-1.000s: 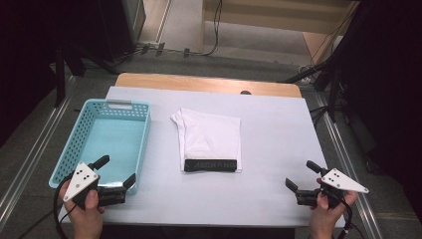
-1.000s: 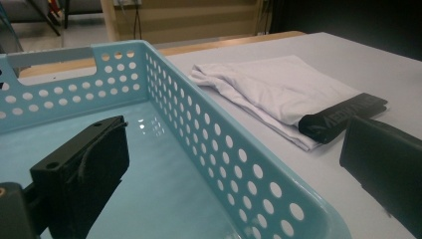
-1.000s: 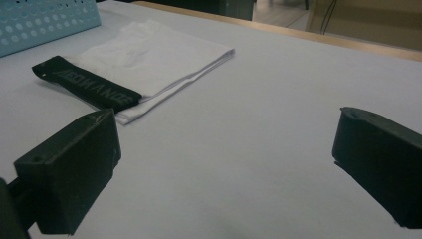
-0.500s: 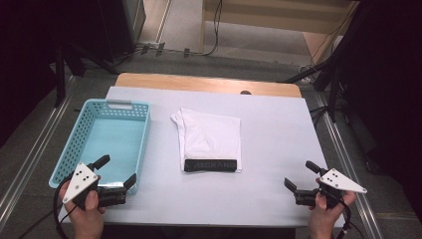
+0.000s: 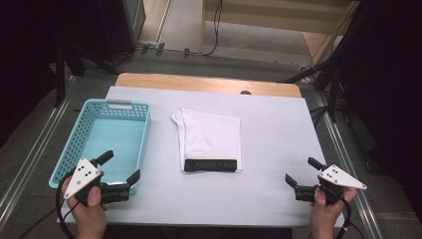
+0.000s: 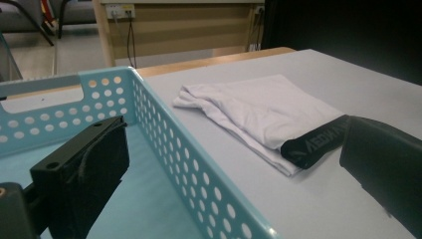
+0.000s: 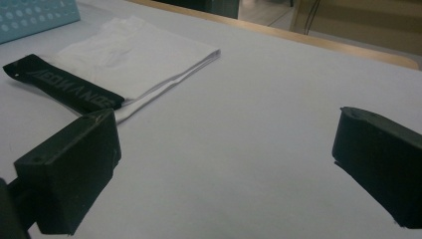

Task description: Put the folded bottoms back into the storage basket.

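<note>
A folded white garment [image 5: 209,137] with a black waistband [image 5: 210,165] lies flat in the middle of the white table [image 5: 278,124]. A light blue perforated basket [image 5: 84,144] stands to its left, and nothing lies in it. My left gripper [image 5: 119,167] is open at the basket's near right corner, one jaw over the basket and one outside it. My right gripper [image 5: 302,172] is open low over the table's near right corner, well apart from the garment. The garment [image 6: 259,107] and basket wall [image 6: 194,164] show in the left gripper view, and the garment [image 7: 134,55] shows in the right gripper view.
A wooden strip [image 5: 209,83] runs along the table's far edge. Dark stands and cables [image 5: 328,74] sit on the floor beyond and to the right. Bare tabletop [image 5: 214,199] stretches between the two grippers.
</note>
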`<state>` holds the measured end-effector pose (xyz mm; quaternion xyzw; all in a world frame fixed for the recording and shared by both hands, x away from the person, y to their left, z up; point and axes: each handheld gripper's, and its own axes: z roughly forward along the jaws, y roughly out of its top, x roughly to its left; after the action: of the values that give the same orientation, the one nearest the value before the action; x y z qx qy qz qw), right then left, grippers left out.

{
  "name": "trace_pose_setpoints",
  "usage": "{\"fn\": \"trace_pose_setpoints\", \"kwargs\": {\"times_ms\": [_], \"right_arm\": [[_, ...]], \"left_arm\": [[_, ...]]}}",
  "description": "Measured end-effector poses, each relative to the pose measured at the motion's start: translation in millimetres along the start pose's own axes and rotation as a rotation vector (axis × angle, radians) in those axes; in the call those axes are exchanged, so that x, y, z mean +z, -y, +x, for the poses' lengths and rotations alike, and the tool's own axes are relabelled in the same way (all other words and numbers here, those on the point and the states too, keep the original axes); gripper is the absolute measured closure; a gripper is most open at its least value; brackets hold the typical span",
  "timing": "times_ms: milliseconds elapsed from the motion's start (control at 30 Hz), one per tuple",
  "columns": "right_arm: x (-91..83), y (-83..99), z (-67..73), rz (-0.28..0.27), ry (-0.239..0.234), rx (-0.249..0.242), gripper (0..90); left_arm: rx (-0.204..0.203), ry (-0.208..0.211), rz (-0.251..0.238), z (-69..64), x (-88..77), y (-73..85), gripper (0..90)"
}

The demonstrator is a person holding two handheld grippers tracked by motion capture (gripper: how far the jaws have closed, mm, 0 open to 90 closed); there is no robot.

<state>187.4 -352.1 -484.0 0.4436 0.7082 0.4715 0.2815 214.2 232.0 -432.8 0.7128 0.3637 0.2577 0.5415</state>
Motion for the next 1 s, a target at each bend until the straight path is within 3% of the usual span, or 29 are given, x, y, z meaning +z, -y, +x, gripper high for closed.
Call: {"fn": "trace_pose_setpoints", "kwargs": {"times_ms": [167, 367, 600, 1000], "right_arm": [[-4.5, -0.1, -3.3, -0.003, -0.017, 0.000, 0.0], [-7.1, 1.3, -4.2, -0.004, -0.019, 0.003, 0.0], [-7.4, 5.4, -1.4, 0.004, -0.022, -0.002, 0.0], [-5.4, 10.9, 4.7, 0.012, -0.027, -0.003, 0.0]], "left_arm": [[0.004, 0.011, -0.007, -7.9, 5.3, -15.4, 0.0], [0.038, 0.041, 0.001, -22.0, 17.8, -30.8, 0.0], [0.042, 0.079, 0.000, -32.6, 33.9, -42.1, 0.0], [0.042, 0.137, 0.052, -44.0, 70.7, -56.1, 0.0]]}}
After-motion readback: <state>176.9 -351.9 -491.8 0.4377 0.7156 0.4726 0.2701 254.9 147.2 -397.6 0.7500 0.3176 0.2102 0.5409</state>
